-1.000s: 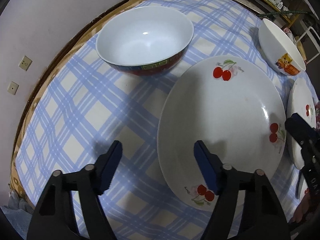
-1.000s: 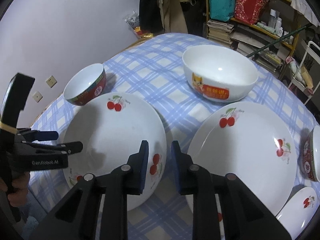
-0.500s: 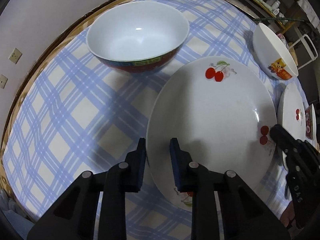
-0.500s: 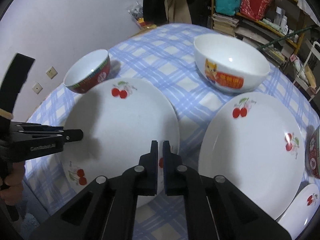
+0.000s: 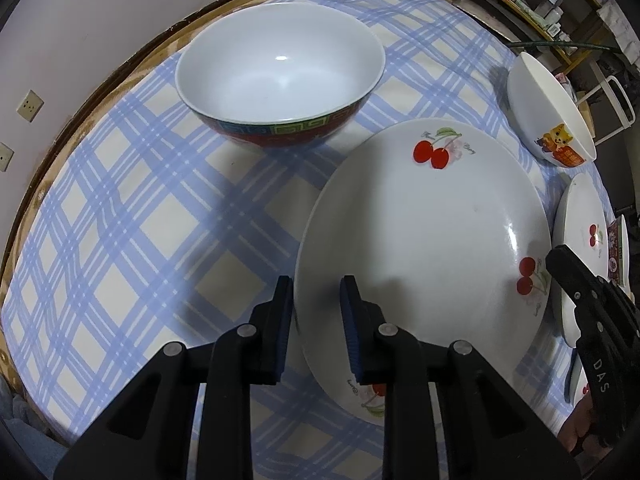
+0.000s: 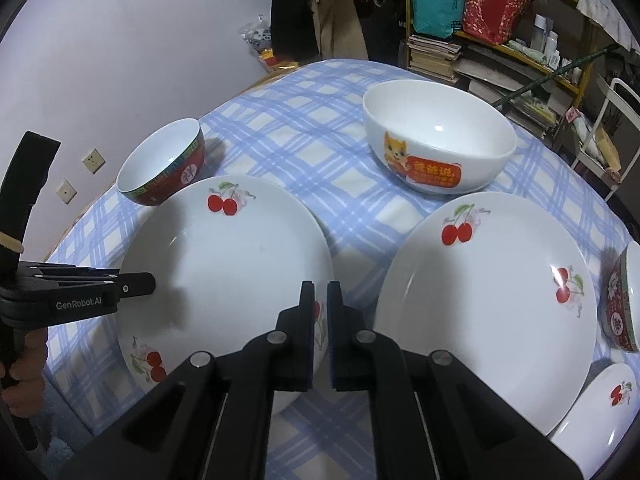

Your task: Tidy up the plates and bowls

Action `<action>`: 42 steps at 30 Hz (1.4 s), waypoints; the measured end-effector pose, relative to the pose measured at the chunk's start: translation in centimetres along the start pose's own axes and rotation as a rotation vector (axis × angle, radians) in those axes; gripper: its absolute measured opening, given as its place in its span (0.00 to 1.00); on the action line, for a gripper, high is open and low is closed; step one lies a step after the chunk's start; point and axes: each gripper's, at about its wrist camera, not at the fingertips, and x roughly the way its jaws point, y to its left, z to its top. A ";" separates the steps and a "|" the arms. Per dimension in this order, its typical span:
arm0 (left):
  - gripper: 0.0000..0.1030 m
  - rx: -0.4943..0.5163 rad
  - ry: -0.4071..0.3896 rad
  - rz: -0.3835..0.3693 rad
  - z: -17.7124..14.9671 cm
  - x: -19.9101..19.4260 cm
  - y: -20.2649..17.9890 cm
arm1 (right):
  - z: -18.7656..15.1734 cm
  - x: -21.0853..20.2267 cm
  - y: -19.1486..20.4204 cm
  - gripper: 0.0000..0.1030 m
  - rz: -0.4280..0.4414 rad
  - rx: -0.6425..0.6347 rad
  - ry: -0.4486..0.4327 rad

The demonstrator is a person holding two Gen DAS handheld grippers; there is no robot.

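You are pinching the near-left rim of a cherry plate point(image 5: 420, 240) with your left hand-held gripper point(image 5: 316, 320): its jaws have just been closing, and now one pad is sitting outside the rim and the other on the plate's inner face, so it is grasping that plate. From the right wrist view the same plate point(image 6: 240, 272) is lying on the left side of the desk point(image 6: 312, 128), on the blue checked cloth, with your left hand-held gripper point(image 6: 140, 284) reaching in from the left edge.

Your right hand-held gripper point(image 6: 320, 320) is clenched on the plate's right rim; its jaws have just been closing, and the pads are standing almost together with the thin rim between them.

A red-banded bowl point(image 5: 280, 76) is sitting just beyond the plate on the far left, close to it; whether they are touching you cannot tell. A white bowl with a cat picture point(image 6: 436, 140) is standing farther back toward the right. A second cherry plate point(image 6: 484, 300) is lying to the right of the held one, apart from it. A smaller cherry dish point(image 6: 600, 404) is at the near right corner, and another red bowl point(image 6: 624, 300) is showing at the right edge.
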 end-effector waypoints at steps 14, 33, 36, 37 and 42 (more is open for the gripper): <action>0.24 -0.019 0.008 -0.001 0.0 0.0 0.1 | -0.3 1.0 -0.6 0.07 -0.001 0.022 0.031; 0.26 0.039 0.018 -0.044 -0.2 0.3 -0.4 | -2.1 0.4 -0.7 0.08 0.037 0.101 0.092; 0.26 0.048 0.026 -0.039 -0.9 0.2 -0.7 | -3.2 -0.4 -0.8 0.08 0.046 0.113 0.108; 0.26 0.058 0.029 -0.037 -1.1 0.2 -1.0 | -3.7 -0.7 -0.9 0.08 0.045 0.114 0.119; 0.26 0.111 0.052 -0.039 -2.9 0.1 -2.7 | -5.1 -1.7 -1.1 0.08 0.013 0.129 0.155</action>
